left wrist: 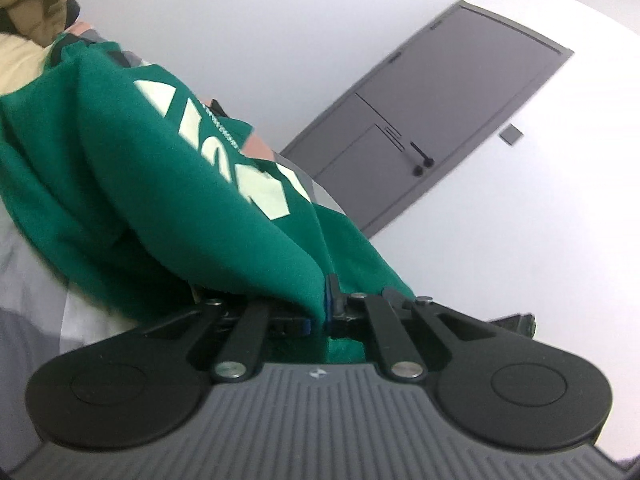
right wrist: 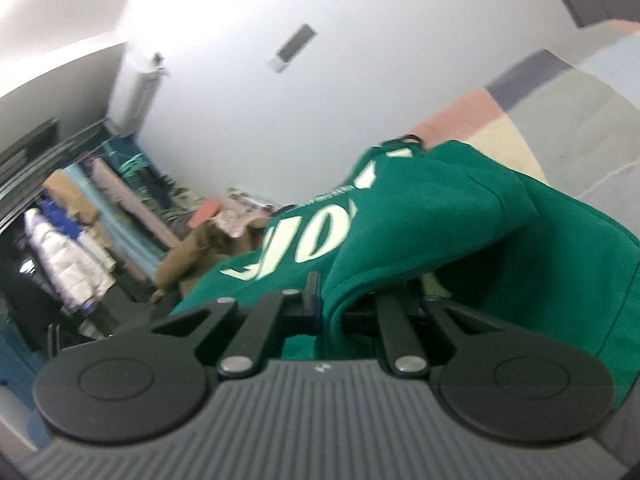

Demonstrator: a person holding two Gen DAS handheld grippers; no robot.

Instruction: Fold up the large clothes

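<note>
White walls fill most of both wrist views; a grey door [left wrist: 436,120] shows beyond the left claw, an air conditioner [right wrist: 138,96] and a cluttered rack of hanging clothes [right wrist: 72,248] beyond the right. Patchwork bedding [right wrist: 560,112] in pink, grey and cream lies under and behind the garment, so the surface looks like a bed

Green sweatshirt [left wrist: 168,200] with pale block lettering [left wrist: 276,192] — the task's thing — is bunched, lifted off the bedding near both claws, not yet laid flat

Left claw [left wrist: 326,308]: clenched on a fold of the green cloth, which runs down between the two fingers; bulk of the sweatshirt spreads up and to the left from the pinch

Right claw [right wrist: 320,300]: clenched on another edge of the same sweatshirt [right wrist: 460,232], cloth draped over the right finger; bulk spreads up and to the right, lettering [right wrist: 312,240] reading sideways just ahead

Key relation: garment spans between the two claws, each holding one end, so its long axis appears to run claw to claw. Slack hangs in rounded folds between the pinches. Neither hand is nearer; both are already on it

Judgement: next move likely needs the claws drawn apart to tension the span before laying it down. Risk: a thin pinch slipping; which hem or shoulder each holds I cannot tell
</note>
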